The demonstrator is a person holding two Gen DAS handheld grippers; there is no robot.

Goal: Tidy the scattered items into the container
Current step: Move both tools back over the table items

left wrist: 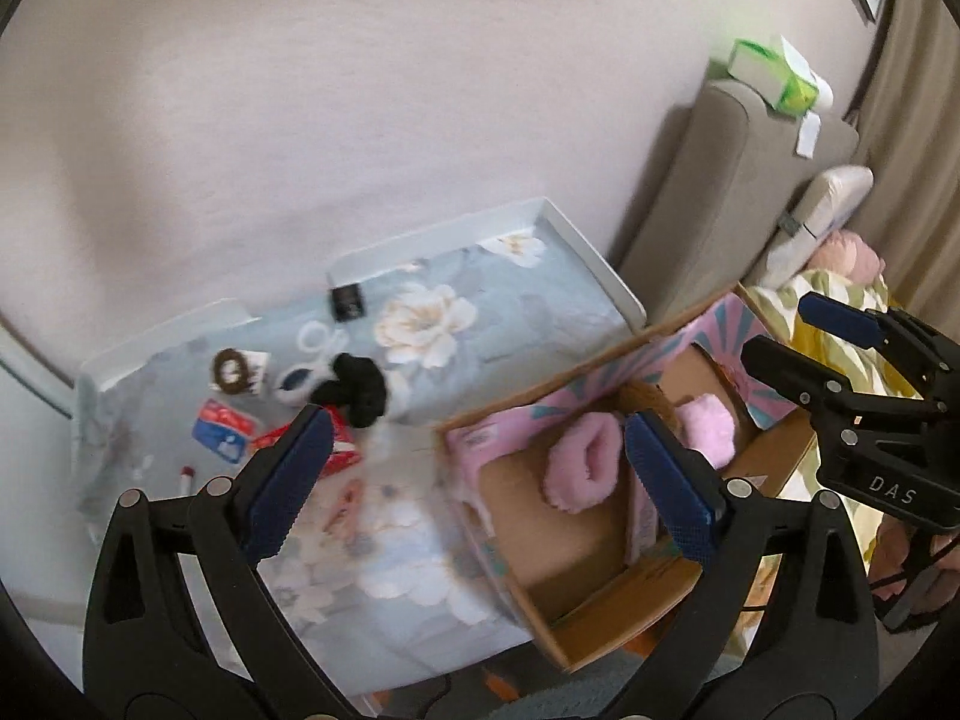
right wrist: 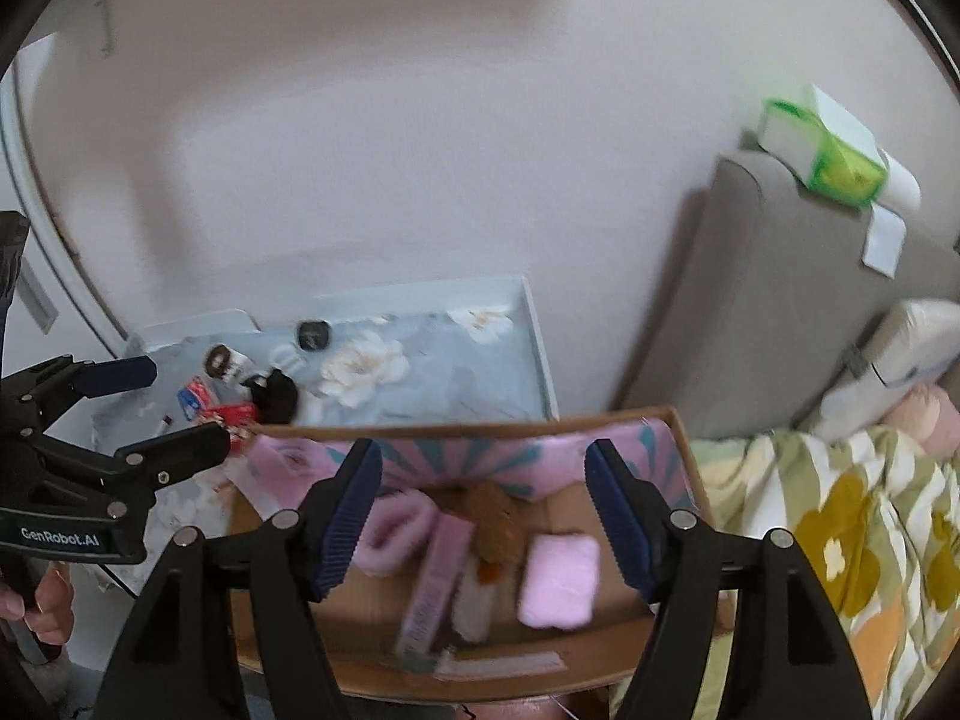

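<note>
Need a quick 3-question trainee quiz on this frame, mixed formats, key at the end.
1. True or false: the left gripper holds an item.
2. Which already lies in the cardboard box? A) black scrunchie B) pink fluffy slipper C) red packet
3. Fill in: the green tissue box sits on top of the grey ____.

Key: 1 false, both grippers (right) are open and empty; 2 B; 3 headboard.
</note>
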